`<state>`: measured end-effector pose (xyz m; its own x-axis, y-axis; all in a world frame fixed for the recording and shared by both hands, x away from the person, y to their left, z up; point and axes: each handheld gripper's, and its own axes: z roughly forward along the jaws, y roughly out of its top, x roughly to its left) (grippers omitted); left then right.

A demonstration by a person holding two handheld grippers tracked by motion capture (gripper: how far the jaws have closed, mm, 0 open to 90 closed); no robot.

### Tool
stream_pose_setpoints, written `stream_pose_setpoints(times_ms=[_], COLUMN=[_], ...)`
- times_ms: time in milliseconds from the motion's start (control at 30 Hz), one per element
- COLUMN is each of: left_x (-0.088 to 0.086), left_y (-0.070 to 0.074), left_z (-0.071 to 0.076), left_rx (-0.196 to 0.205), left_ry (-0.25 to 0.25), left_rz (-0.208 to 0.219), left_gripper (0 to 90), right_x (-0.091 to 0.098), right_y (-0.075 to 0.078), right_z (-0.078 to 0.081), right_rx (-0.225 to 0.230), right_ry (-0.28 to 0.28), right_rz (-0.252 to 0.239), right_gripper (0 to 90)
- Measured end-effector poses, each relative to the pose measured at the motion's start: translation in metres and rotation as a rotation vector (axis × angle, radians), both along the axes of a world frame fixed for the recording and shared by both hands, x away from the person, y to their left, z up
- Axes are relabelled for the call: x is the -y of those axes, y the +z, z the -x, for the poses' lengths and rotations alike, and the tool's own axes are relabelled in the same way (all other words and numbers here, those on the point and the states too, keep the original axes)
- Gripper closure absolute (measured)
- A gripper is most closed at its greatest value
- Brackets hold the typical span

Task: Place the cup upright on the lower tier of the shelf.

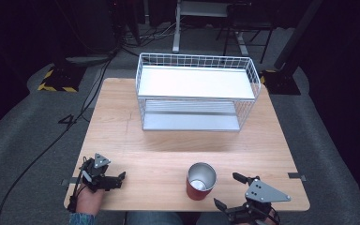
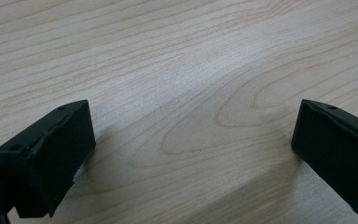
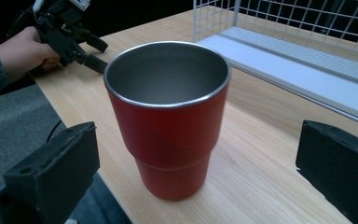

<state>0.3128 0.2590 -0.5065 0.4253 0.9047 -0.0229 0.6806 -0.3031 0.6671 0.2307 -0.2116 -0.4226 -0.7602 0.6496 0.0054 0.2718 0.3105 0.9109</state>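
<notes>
A red cup (image 1: 200,181) w/ steel lining & stepped, tapered body is seen upright near the front edge of the pale wood-grain desk (image 1: 122,126). R claw (image 1: 227,190) is held wide beside it; L claw (image 1: 120,179) spread wide over bare wood. White wire rack (image 1: 196,89) is set at back.

Left gripper (image 1: 120,177) low at near left, jaws spread wide, held by left hand (image 1: 88,198). Right gripper (image 1: 228,191) near right, jaws wide apart.
</notes>
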Motion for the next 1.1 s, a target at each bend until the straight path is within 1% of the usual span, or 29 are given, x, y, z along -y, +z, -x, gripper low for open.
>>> stream_pose_setpoints(times_ms=[233, 367, 533, 600, 833, 867, 1100], left_x=[0.0, 0.0, 0.0, 0.001, 0.001, 0.001, 0.0], left_y=[0.0, 0.0, 0.0, 0.0, 0.0, 0.0, 0.0], left_z=[0.0, 0.0, 0.0, 0.0, -0.001, -0.001, -0.001], left_rx=[-0.001, 0.0, -0.001, -0.002, 0.001, 0.001, 0.002], left_ry=[0.0, 0.0, 0.0, 0.004, -0.001, -0.001, -0.006], left_rz=[0.001, 0.0, 0.001, 0.005, 0.001, 0.001, -0.001], left_gripper=[0.0, 0.0, 0.0, 0.0, 0.0, 0.0, 0.0], right_x=[-0.017, -0.024, -0.03, -0.033, -0.041, -0.044, -0.053], right_y=[-0.002, -0.003, -0.007, -0.009, -0.019, -0.022, -0.031], right_z=[-0.001, -0.003, -0.006, -0.009, -0.019, -0.022, -0.029], right_rx=[-0.011, -0.009, -0.027, -0.027, -0.047, -0.057, -0.075], right_ry=[0.036, 0.038, 0.048, 0.045, 0.019, 0.014, 0.007], right_rz=[0.006, 0.01, 0.012, 0.015, 0.023, 0.025, 0.024], right_gripper=[0.0, 0.0, 0.0, 0.0, 0.3, 0.3, 1.1])
